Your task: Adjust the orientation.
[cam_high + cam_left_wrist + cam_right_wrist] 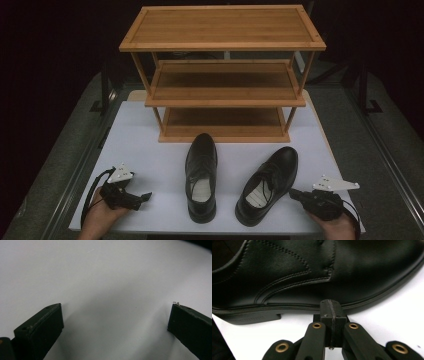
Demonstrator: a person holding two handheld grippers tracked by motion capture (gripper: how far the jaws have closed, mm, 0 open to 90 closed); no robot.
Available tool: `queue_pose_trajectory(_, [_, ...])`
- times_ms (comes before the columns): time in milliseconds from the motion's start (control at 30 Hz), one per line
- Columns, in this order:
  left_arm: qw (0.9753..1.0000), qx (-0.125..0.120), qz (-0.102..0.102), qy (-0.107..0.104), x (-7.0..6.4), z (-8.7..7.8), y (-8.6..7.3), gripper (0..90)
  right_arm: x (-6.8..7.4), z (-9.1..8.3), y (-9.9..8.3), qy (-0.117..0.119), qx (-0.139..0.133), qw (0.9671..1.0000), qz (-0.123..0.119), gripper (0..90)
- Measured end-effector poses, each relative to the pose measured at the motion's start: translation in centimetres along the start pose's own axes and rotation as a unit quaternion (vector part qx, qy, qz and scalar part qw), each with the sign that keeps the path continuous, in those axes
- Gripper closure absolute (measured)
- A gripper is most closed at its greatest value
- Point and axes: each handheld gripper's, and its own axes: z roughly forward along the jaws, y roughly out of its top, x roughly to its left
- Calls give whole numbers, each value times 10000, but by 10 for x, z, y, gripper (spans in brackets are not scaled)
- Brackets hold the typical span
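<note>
Two black leather shoes stand on the white table top [150, 145], toes toward the rack: the left shoe [201, 175] in the middle and the right shoe [267, 184] angled beside it. My left gripper [146, 196] rests at the front left of the table, apart from the shoes; in the left gripper view its fingers [42, 327] stand wide apart over bare white surface, open. My right gripper [293, 193] lies at the front right, tips close to the right shoe's side. In the right gripper view it [330, 305] is shut, jaws pressed together, just short of the shoe's sole edge [287, 282].
A three-tier wooden shoe rack [223, 75] stands at the back of the table, its shelves bare. Grey floor surrounds the table on both sides. A hand holds each gripper at the near edge.
</note>
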Motion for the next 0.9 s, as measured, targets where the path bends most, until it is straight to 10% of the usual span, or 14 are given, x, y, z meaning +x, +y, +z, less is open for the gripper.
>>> queue_pose_trajectory(900, [10000, 4, -4, -7, 0, 0, 0, 0, 7, 24, 9, 329, 239, 9991, -144, 899])
